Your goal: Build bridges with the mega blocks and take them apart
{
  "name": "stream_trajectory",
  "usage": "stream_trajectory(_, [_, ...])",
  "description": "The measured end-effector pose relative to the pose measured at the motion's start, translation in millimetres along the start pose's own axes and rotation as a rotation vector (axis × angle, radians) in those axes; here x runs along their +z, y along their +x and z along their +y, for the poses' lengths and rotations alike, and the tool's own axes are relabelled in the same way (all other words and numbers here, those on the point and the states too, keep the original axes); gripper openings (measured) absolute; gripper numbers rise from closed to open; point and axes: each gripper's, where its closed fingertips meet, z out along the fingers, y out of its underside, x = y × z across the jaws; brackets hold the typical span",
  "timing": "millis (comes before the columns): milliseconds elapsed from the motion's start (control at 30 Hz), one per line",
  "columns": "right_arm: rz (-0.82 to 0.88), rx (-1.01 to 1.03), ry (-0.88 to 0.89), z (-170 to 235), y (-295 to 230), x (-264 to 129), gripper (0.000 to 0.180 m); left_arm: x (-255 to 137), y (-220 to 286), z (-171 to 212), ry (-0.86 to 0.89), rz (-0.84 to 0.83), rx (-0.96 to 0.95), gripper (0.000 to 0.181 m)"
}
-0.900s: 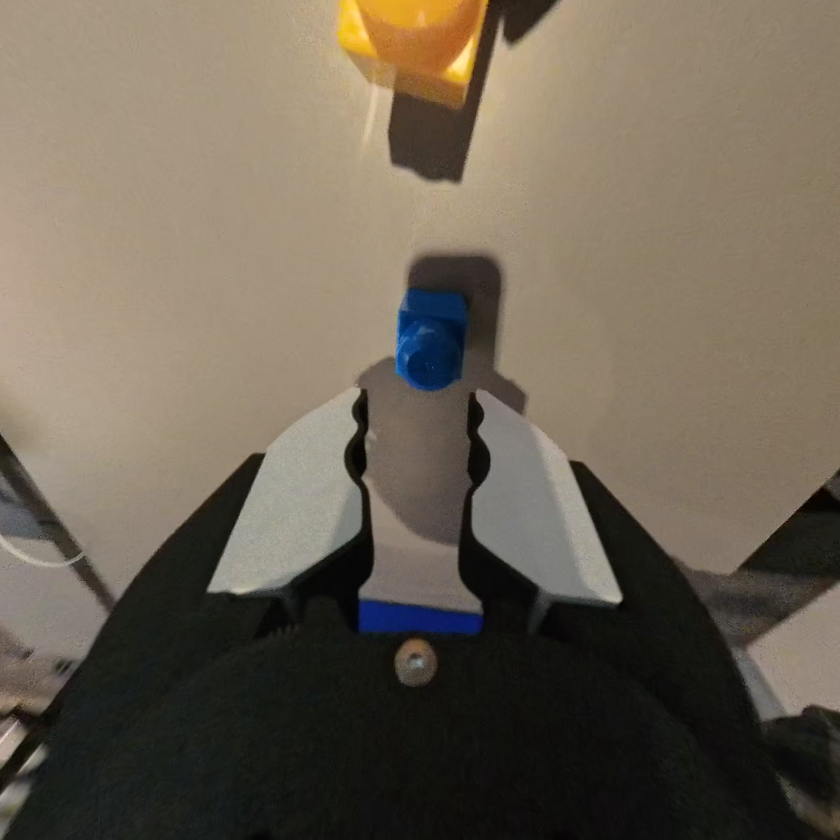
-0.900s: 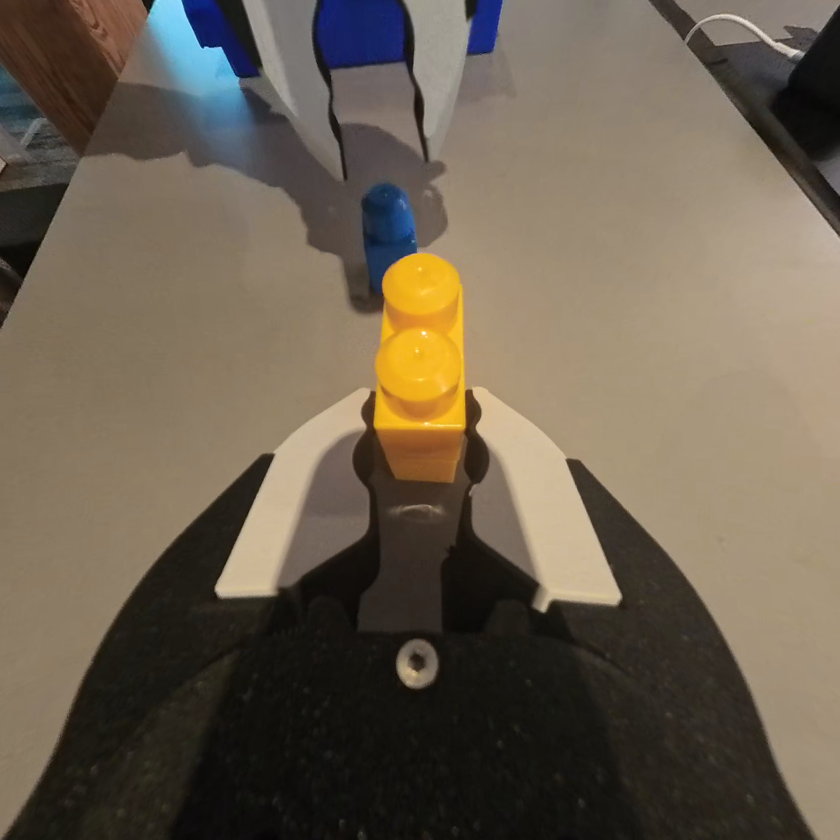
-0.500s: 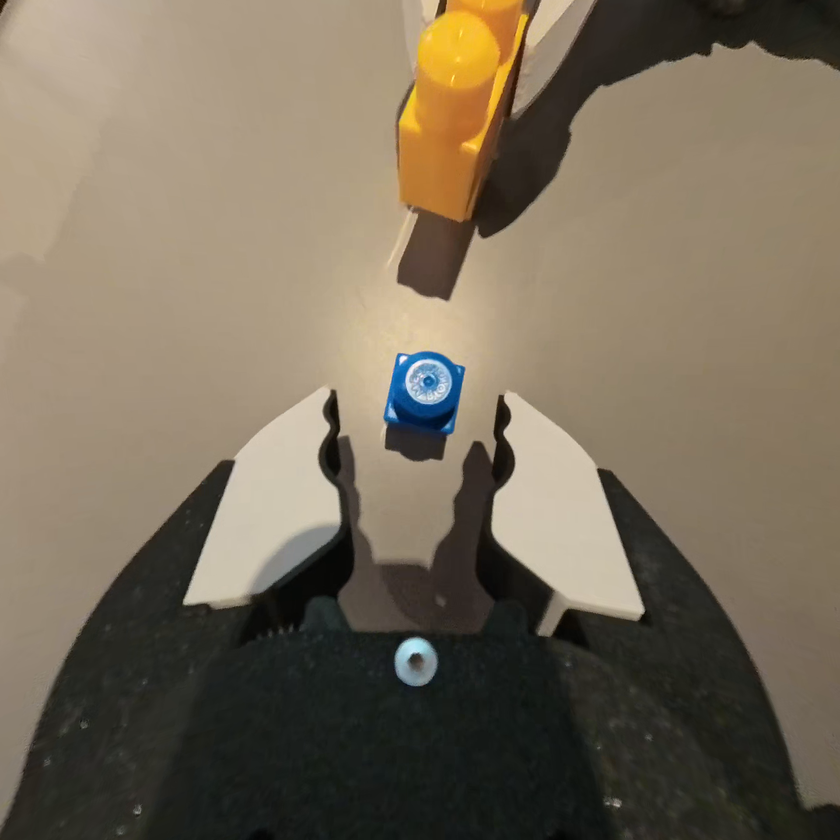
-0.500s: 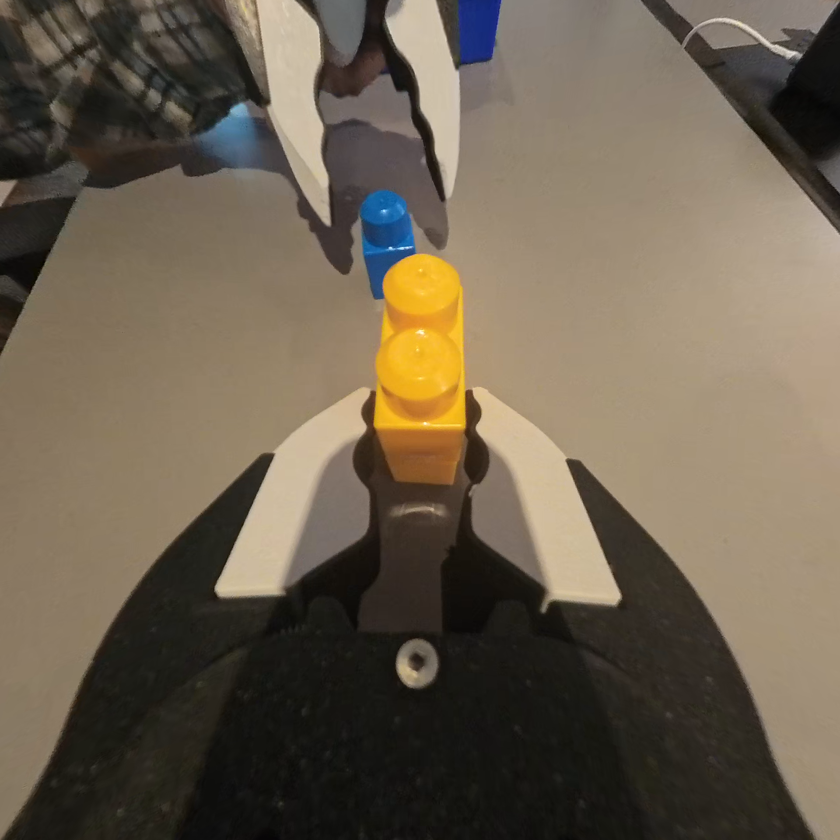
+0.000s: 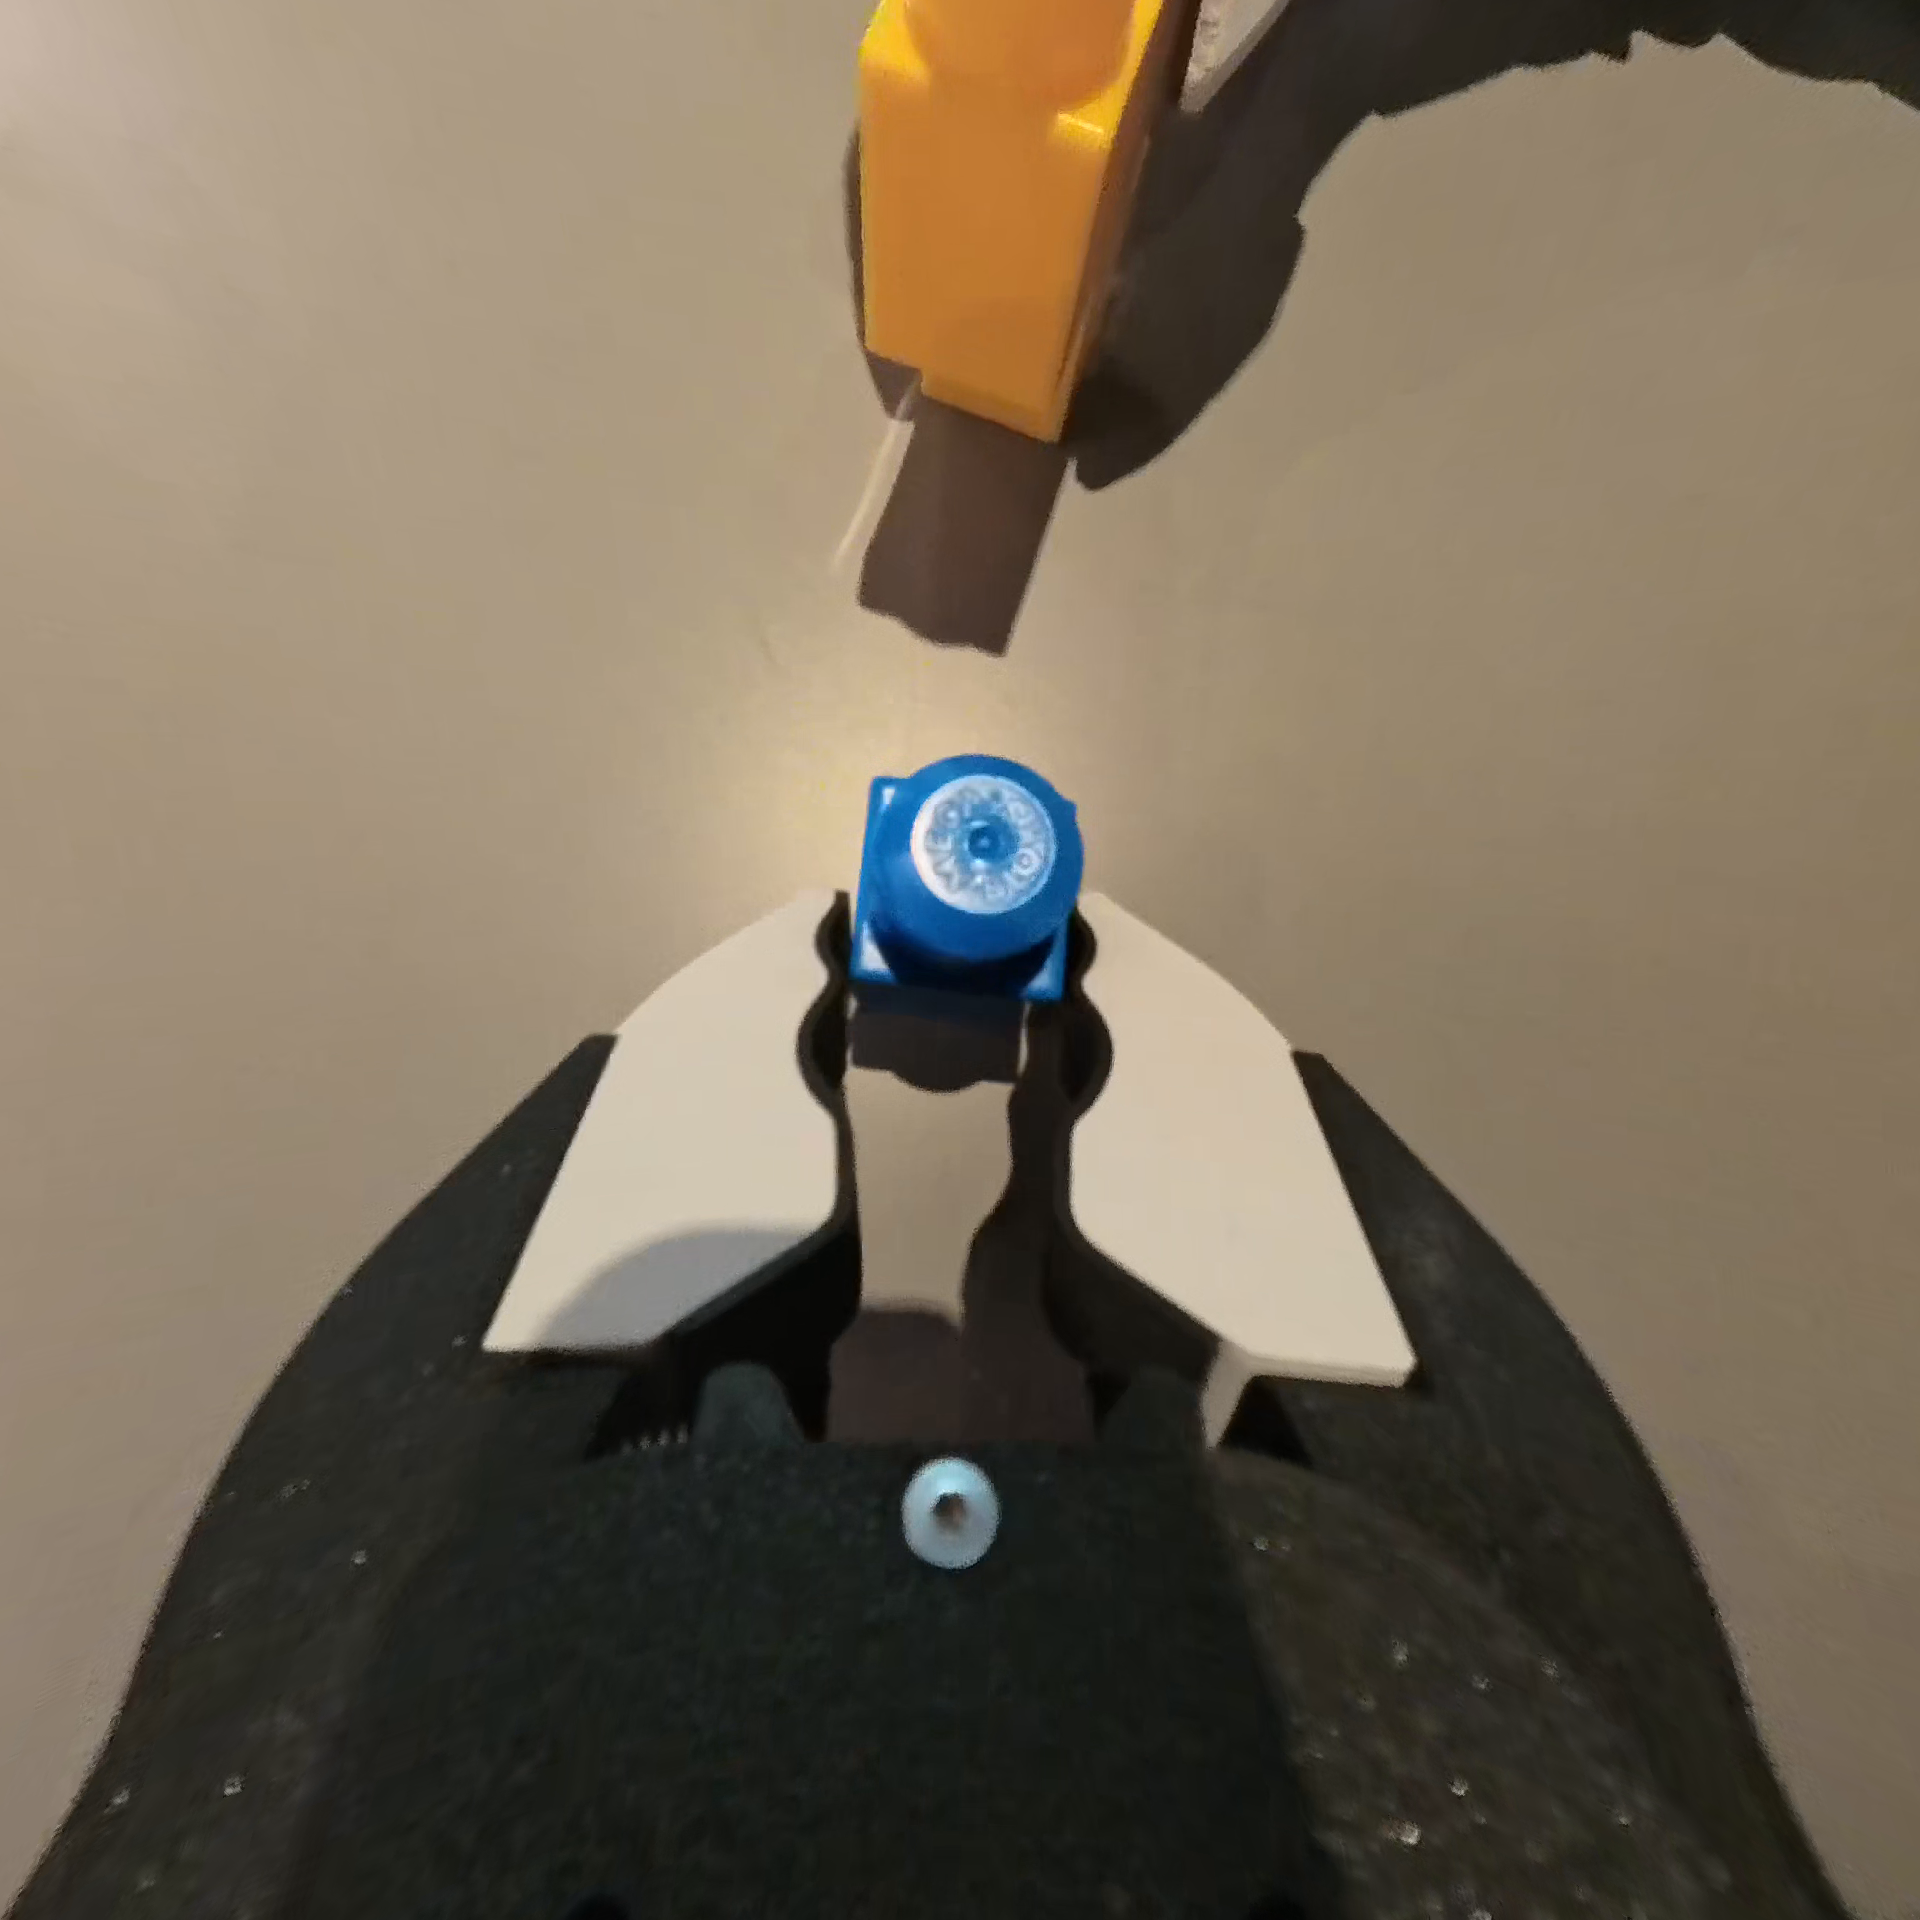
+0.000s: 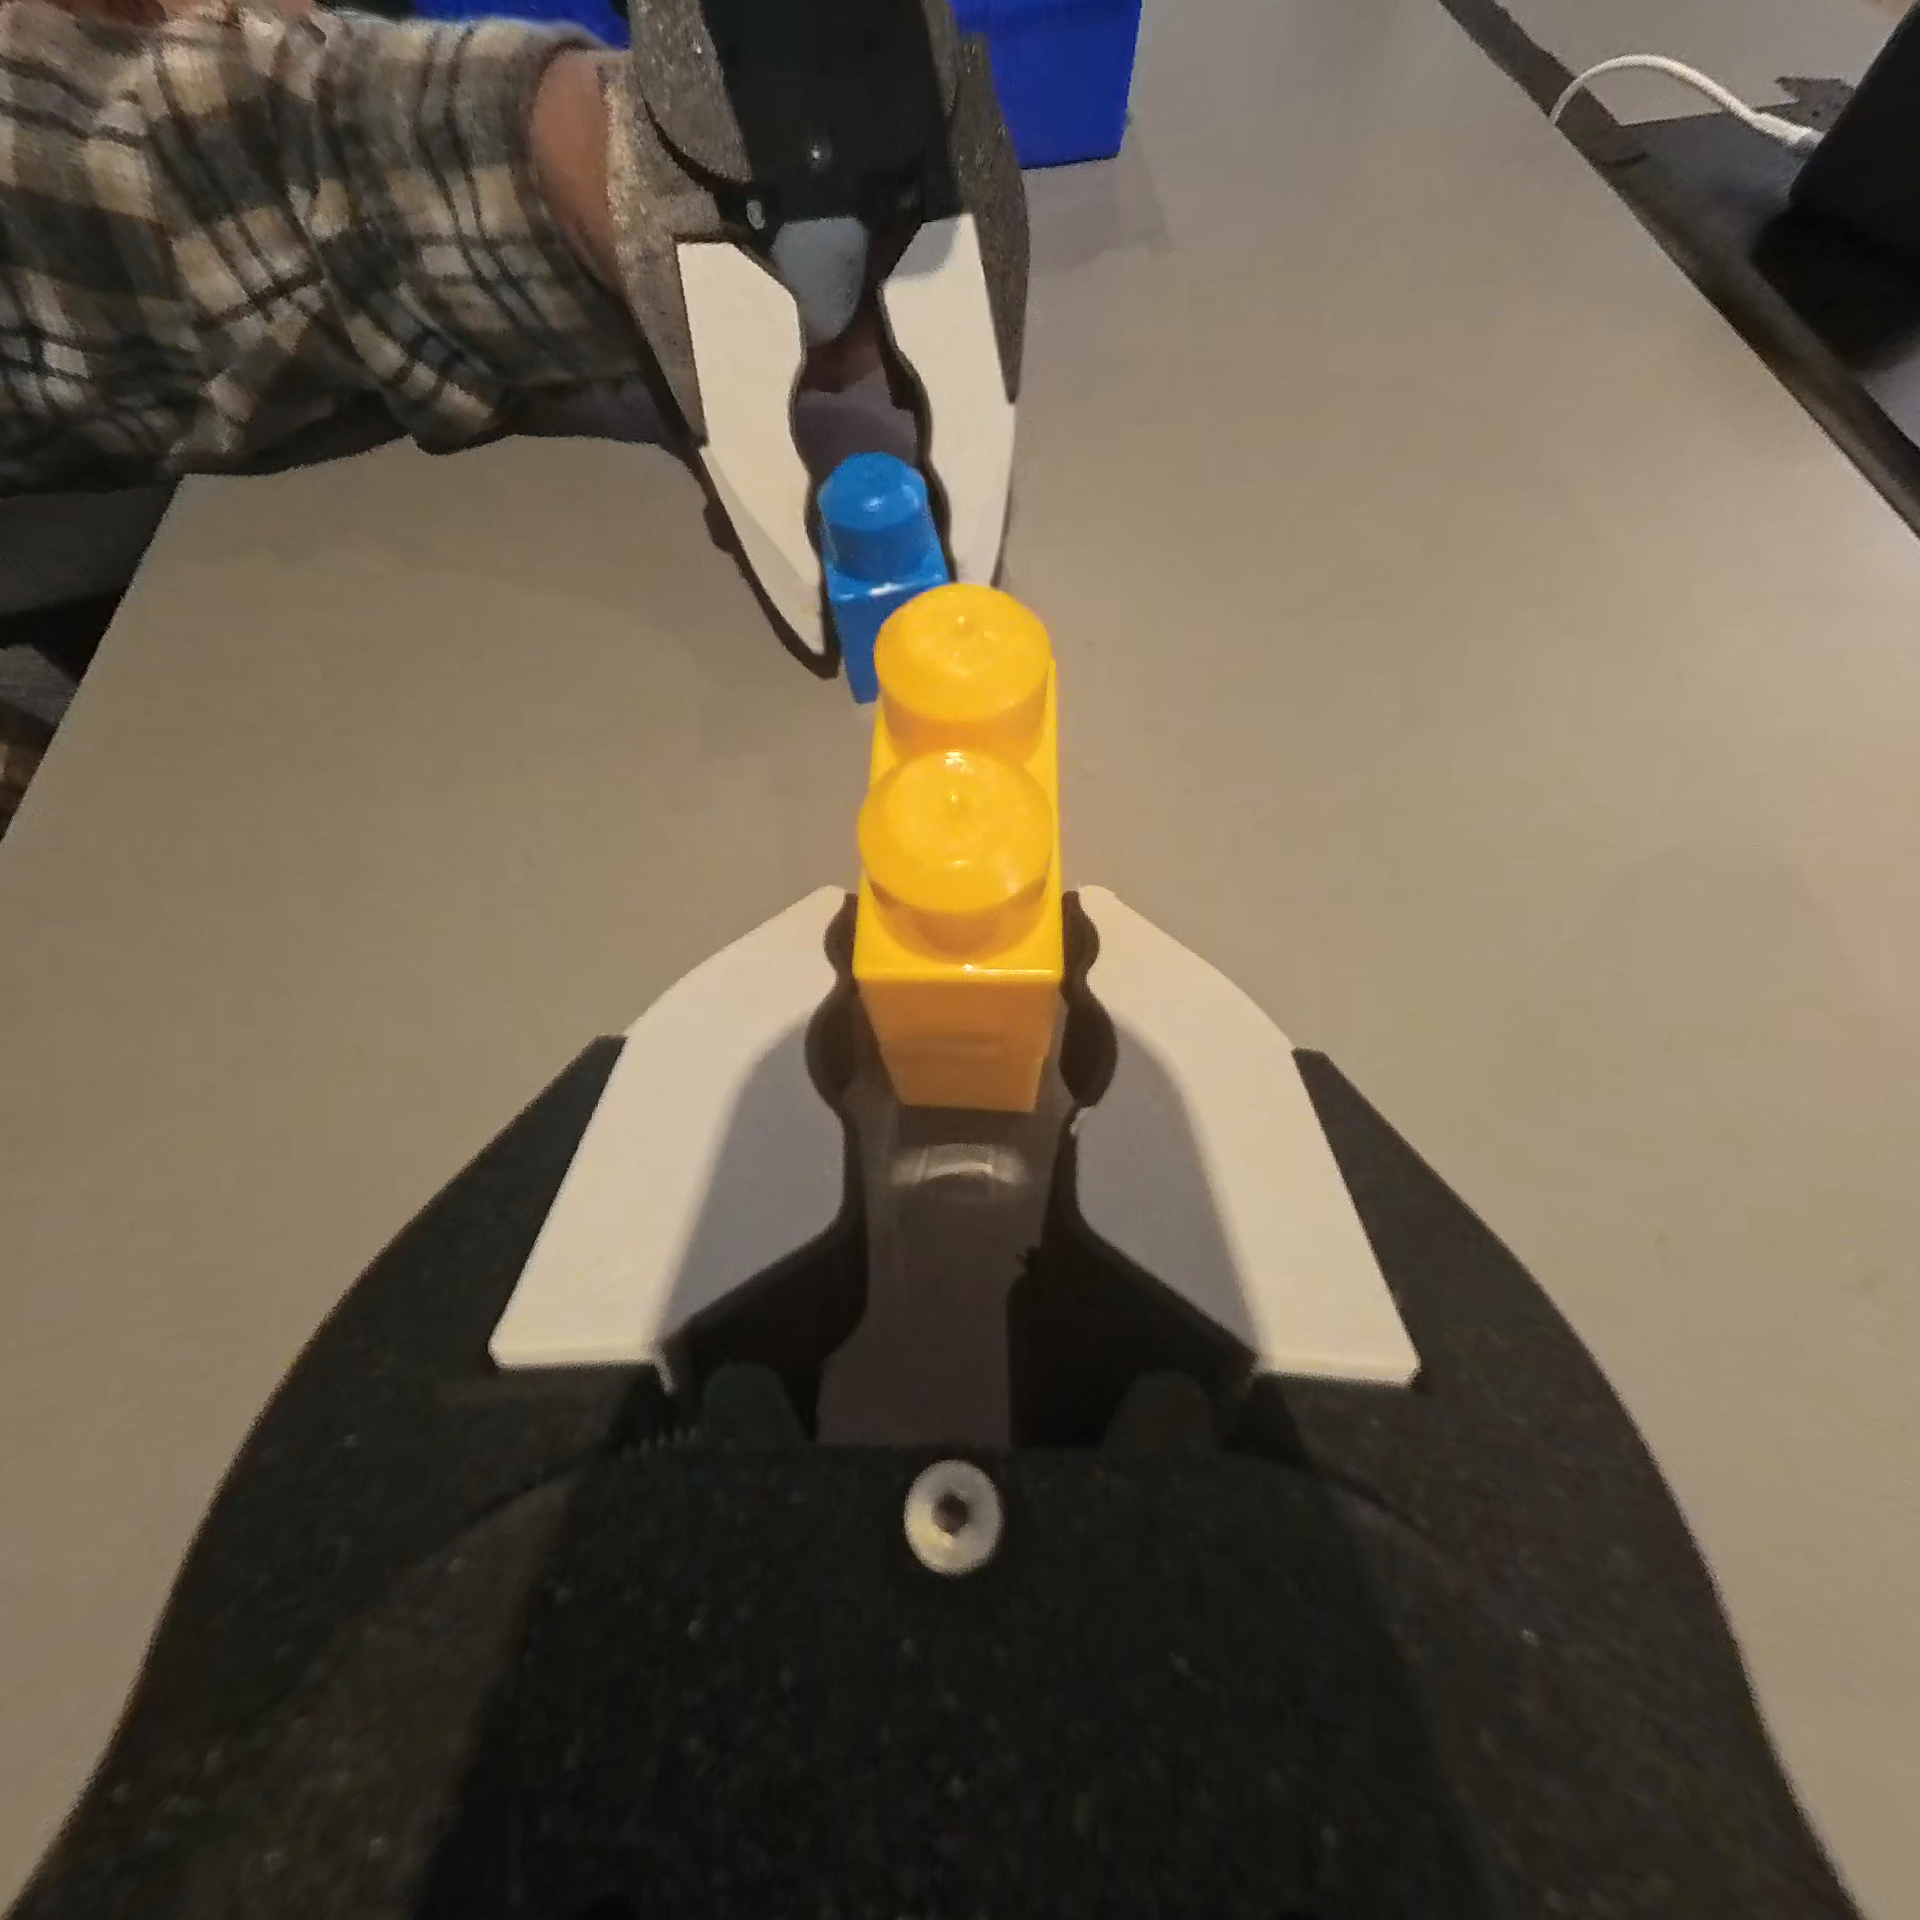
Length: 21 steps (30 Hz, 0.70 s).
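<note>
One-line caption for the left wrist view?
Left gripper closed around a small blue one-stud block on the beige table; a yellow block ahead.

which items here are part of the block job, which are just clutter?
In the job:
- blue one-stud block, between the left gripper fingers
- yellow two-stud block, clamped in the right gripper
- blue bin at the table's far end, probably block storage

Lying about:
- white cable
- dark object off the table

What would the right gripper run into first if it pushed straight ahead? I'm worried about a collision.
Probably the blue block, directly beyond the yellow block held by the right gripper. The left gripper fingers flank it; the gap is hard to judge.
</note>
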Motion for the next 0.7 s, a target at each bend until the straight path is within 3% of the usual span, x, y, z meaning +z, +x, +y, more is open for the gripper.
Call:
stream_trajectory(400, [0.005, -0.039, 0.023, 1, 1, -4, 0.036, 29, 10, -30, -0.031, 0.062, 0.006, 0.037])
stream_trajectory(700, [-0.011, -0.056, 0.101, -26, -7, -12, 0.036, 37, 10, -38, -0.008, 0.070, 0.029, 0.037])
